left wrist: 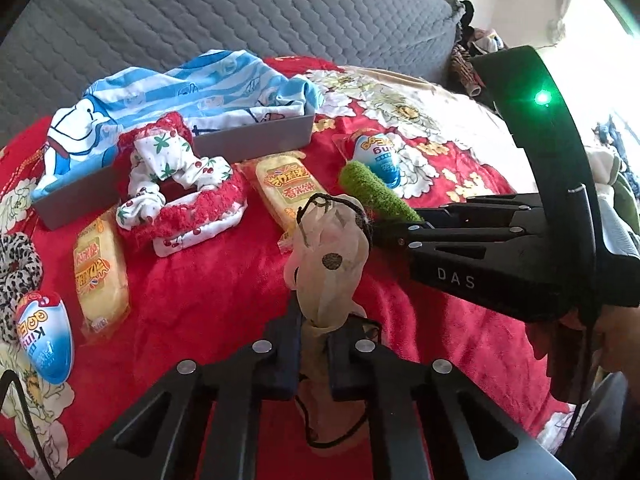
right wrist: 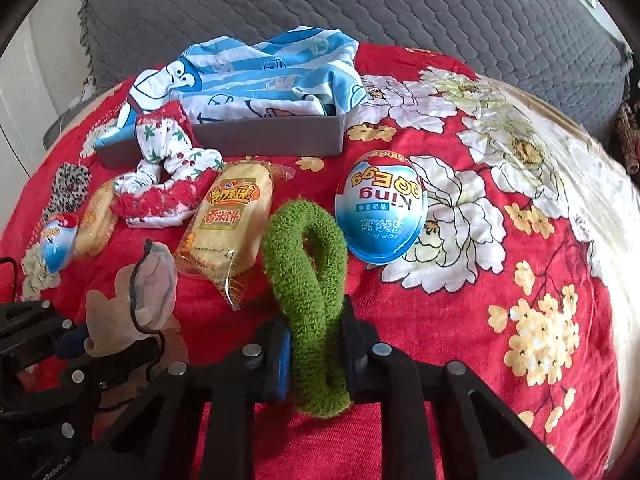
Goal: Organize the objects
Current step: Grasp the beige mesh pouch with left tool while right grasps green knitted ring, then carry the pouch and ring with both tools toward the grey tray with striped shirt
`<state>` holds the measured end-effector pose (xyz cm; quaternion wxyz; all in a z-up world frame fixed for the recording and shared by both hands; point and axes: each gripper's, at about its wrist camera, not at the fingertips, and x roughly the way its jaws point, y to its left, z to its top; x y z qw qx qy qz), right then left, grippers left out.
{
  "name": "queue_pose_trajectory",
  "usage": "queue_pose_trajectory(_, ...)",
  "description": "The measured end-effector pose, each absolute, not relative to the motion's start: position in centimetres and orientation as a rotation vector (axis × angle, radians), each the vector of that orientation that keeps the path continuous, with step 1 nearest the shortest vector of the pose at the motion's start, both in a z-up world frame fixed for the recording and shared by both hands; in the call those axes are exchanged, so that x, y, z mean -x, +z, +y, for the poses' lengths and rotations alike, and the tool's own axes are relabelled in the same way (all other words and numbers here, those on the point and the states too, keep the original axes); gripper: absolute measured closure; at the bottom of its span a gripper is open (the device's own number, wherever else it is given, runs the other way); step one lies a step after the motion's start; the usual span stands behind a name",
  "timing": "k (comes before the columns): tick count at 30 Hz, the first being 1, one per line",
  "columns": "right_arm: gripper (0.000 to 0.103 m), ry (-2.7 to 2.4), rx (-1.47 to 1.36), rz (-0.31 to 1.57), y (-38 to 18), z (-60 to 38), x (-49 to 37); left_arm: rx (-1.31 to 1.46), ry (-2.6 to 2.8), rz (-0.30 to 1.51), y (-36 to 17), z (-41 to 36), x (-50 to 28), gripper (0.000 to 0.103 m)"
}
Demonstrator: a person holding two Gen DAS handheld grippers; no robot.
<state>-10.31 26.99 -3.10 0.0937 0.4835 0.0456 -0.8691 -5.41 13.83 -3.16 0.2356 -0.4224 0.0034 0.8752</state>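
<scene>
Green scrunchie (right wrist: 310, 280) clamped in right tongs (right wrist: 316, 356); beige sheer scrunchie (left wrist: 328, 264) clamped in left tongs (left wrist: 316, 344), both lifted above the red floral bedspread (right wrist: 460, 320).

Step, as judged: carrying hair ties toward the grey tray (right wrist: 272, 136), which already holds blue striped cloth (right wrist: 256, 76). Next move calls for clearing the snack pack (right wrist: 230, 224) and egg toy (right wrist: 382, 206) en route. Tray interior mostly hidden by cloth; leopard scrunchie (left wrist: 16, 276) cut off at frame edge.
</scene>
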Motion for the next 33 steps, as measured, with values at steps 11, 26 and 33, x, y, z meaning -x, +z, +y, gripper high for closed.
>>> queue_pose_trajectory(11,0.083,-2.588,-1.372,0.104,-0.8,26.8,8.8,1.152,2.453,0.001,-1.7,12.5,4.7,0.094)
queue_pose_trajectory(26,0.083,-2.598,-1.321,0.115,2.4,22.8,6.4,1.124,2.613,-0.068,2.3,7.2,4.8,0.093)
queue_pose_trajectory(33,0.083,-2.603,-1.308,0.073,3.3,21.1,7.0,1.130,2.659,-0.111,2.9,5.6,5.7,0.093)
